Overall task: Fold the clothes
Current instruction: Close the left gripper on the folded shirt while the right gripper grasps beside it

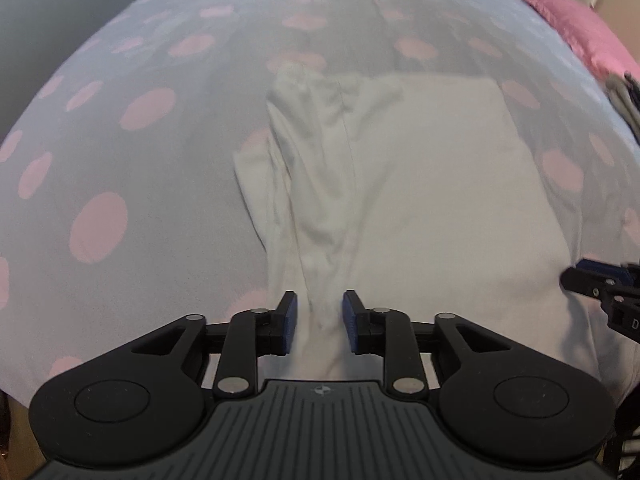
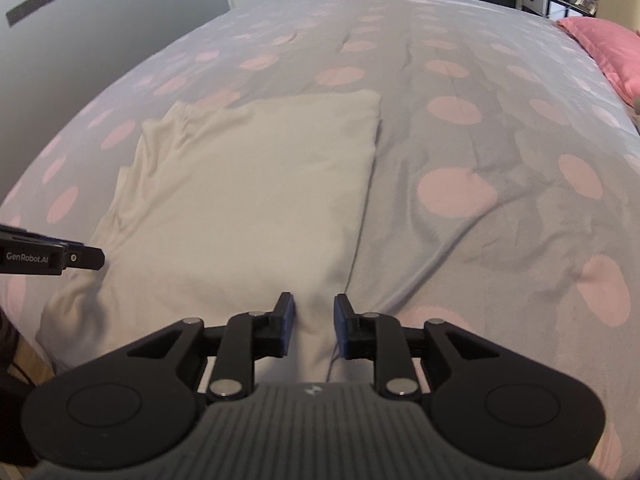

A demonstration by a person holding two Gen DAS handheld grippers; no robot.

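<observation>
Left tool (image 1: 319, 320), right tool (image 2: 315, 324) jaws parted, straddling cream garment (image 2: 248, 184) near edge; long axis runs away.

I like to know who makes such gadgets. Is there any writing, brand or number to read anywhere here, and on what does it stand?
"GenRobot.AI": white letters on the side of the left gripper, seen from the right wrist camera.
A single letter like "D": on the right gripper at the picture's edge, cut off, not readable for sure.
A small round emblem on each gripper's grey body: no letters.
The white garment and the dotted bed cover: no text.
</observation>
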